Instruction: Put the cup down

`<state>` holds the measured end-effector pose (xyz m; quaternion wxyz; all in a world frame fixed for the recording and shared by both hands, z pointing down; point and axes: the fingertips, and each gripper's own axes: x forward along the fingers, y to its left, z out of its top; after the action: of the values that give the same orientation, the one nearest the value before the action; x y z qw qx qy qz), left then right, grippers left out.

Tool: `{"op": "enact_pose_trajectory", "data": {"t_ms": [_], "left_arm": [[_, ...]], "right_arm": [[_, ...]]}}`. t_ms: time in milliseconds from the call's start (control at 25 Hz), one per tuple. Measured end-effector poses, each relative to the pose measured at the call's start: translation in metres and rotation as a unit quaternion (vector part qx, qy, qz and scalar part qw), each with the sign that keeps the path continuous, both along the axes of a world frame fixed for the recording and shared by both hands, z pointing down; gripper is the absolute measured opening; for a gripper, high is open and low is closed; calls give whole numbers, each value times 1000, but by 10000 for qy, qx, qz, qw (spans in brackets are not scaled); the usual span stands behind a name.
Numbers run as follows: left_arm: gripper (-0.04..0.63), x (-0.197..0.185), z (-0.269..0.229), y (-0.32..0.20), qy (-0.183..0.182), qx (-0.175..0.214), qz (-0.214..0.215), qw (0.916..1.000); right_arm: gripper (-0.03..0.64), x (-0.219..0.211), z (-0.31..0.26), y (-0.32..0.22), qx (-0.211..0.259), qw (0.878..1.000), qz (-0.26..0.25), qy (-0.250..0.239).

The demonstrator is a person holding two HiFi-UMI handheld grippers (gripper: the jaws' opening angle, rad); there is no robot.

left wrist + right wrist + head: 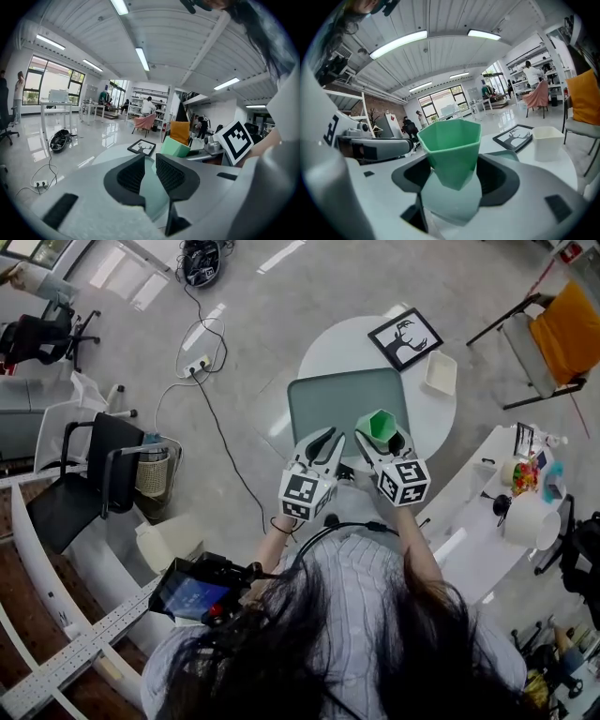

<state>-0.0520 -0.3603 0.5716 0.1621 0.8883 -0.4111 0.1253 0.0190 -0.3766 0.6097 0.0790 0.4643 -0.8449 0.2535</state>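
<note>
A round white table [337, 343] stands on a glossy grey floor, with a grey-green mat [333, 404] covering its near half.

The right gripper [382, 442] is clamped on the green faceted cup [379, 426]. In the right gripper view its jaws pinch the narrow lower part, and the wide rim stands clear above them. The cup hangs over the mat's near right area, and no view shows its base touching anything. The left gripper [323, 442] is just to its left with a narrow gap between its jaws and nothing in it.

The grip is low on a tapered body, so the cup could slip or tip if the jaws loosen before the base rests on the mat. If it is let go while tilted, it would likely roll on its facets.

On the far side of the table lie a framed deer picture [405, 337] and a white dish [441, 372], both well clear of the cup.

Farther out, a chair with an orange cushion [562, 329] stands far right, a black chair [84, 484] stands left, and a cable [202, 362] trails across the floor.
</note>
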Motion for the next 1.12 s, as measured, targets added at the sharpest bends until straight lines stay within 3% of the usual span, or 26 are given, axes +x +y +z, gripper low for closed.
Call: {"op": "enact_pose_trajectory", "data": {"t_ms": [480, 1120], "left_arm": [[78, -1, 26, -41, -71, -148, -11, 9999], [78, 0, 43, -53, -211, -205, 95, 9995]], "right_arm": [[316, -8, 63, -35, -300, 9983, -80, 494], [317, -12, 96, -54, -419, 9942, -197, 972]]}}
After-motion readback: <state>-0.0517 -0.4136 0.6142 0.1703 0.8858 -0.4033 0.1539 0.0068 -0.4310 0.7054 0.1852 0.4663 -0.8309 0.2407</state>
